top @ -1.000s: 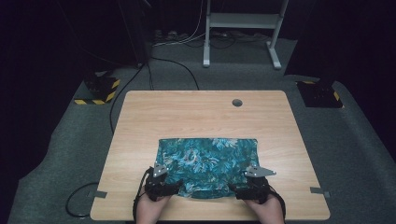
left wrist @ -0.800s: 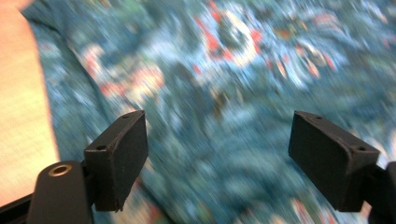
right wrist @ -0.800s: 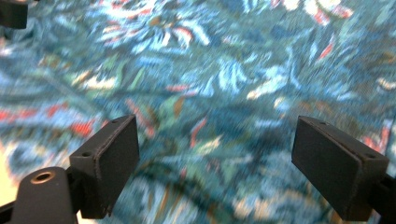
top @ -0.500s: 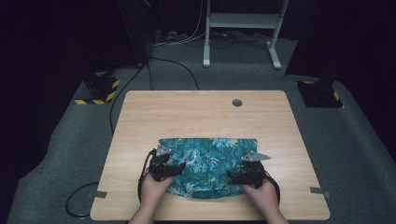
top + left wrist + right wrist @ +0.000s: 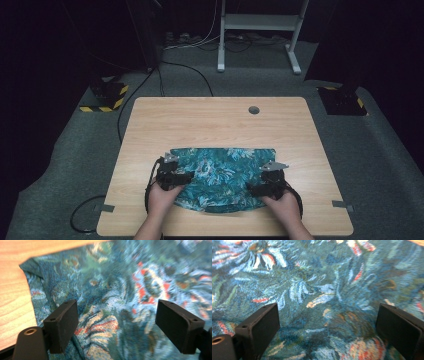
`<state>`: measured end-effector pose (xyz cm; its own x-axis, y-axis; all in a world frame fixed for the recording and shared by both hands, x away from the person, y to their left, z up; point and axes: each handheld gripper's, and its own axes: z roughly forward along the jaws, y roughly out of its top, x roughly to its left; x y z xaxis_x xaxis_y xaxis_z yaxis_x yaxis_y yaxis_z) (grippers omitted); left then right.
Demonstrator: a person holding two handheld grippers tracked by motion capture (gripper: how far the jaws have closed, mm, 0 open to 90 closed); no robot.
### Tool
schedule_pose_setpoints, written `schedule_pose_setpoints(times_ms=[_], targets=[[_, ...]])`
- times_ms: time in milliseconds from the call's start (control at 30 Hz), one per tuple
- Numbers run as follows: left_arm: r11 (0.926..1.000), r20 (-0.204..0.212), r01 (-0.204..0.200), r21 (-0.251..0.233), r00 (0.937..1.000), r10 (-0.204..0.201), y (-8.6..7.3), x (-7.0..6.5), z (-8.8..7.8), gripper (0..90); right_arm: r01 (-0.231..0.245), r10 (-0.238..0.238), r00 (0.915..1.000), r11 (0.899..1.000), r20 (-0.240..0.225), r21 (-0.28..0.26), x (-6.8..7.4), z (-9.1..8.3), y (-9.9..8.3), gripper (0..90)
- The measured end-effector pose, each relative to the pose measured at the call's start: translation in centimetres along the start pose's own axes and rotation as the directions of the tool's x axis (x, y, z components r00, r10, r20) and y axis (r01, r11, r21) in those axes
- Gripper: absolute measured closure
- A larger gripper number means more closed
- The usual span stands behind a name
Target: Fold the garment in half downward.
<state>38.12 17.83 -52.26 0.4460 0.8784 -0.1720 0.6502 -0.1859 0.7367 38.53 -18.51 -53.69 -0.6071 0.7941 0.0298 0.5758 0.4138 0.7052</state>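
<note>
Lying folded at lower centre of the table (image 5: 150, 125), the teal patterned cloth (image 5: 225, 170) looks part-folded, further folds likely left, with left gripper (image 5: 186, 176) gaping wide and right gripper (image 5: 252, 189) just opened, both holding nothing.

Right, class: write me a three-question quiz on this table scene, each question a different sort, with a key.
1. True or false: the cloth lies on the table, near the person's edge.
2. What are the left gripper's jaws doing? A) clamped on the cloth B) standing open over it C) shut over bare wood
3. Fill in: beyond the cloth, the tabletop has a round ____.

Key
1. True.
2. B: both pads stand wide apart above the patterned fabric. The right gripper is open too, its jaws having just been opening, nothing pinched between them.
3. Hole.
</note>
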Motion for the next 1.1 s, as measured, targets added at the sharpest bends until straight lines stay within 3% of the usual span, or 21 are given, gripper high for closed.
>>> schedule_pose_setpoints(times_ms=[100, 233, 400, 533, 600, 833, 1100], targets=[[0.9993, 0.030, -0.030, -0.021, 0.9991, 0.031, 0.5, -1.2, -0.3, 17.8, 0.017, -0.017, 0.9999, 0.999, 0.004, -0.034, 0.0, -0.7, 0.1, 5.8], [0.9991, 0.108, -0.033, -0.026, 0.9935, 0.036, 0.4, -2.4, 0.2, 17.4, 0.033, -0.034, 0.9994, 0.998, -0.007, -0.054, 0.0, -1.3, -0.2, 5.8], [0.9989, 0.066, -0.046, 0.014, 0.9968, 0.045, -0.7, -2.5, 1.2, 16.7, 0.068, -0.069, 0.9973, 0.998, -0.027, -0.017, 0.5, -0.7, -1.5, 5.5], [0.9981, 0.024, -0.051, 0.036, 0.9985, 0.050, -1.2, -2.0, 1.5, 16.3, 0.083, -0.083, 0.9965, 0.996, -0.012, -0.015, 0.7, -0.6, -1.8, 3.5], [0.9986, 0.021, -0.050, 0.015, 0.9986, 0.049, -1.4, -1.6, 1.4, 17.2, 0.080, -0.080, 0.9968, 0.997, -0.009, -0.012, 0.6, -0.5, -1.7, 1.1], [0.9991, 0.017, -0.041, 0.008, 0.9990, 0.041, -0.9, -0.5, 1.8, 17.9, 0.071, -0.071, 0.9974, 0.997, -0.008, -0.004, 0.1, -0.2, -1.5, 0.0], [0.9971, 0.001, -0.074, 0.019, 0.9973, 0.074, 0.5, -0.4, 3.3, 17.1, 0.059, -0.059, 0.9983, 0.998, 0.007, -0.009, -1.3, 0.8, -0.4, 0.0]])
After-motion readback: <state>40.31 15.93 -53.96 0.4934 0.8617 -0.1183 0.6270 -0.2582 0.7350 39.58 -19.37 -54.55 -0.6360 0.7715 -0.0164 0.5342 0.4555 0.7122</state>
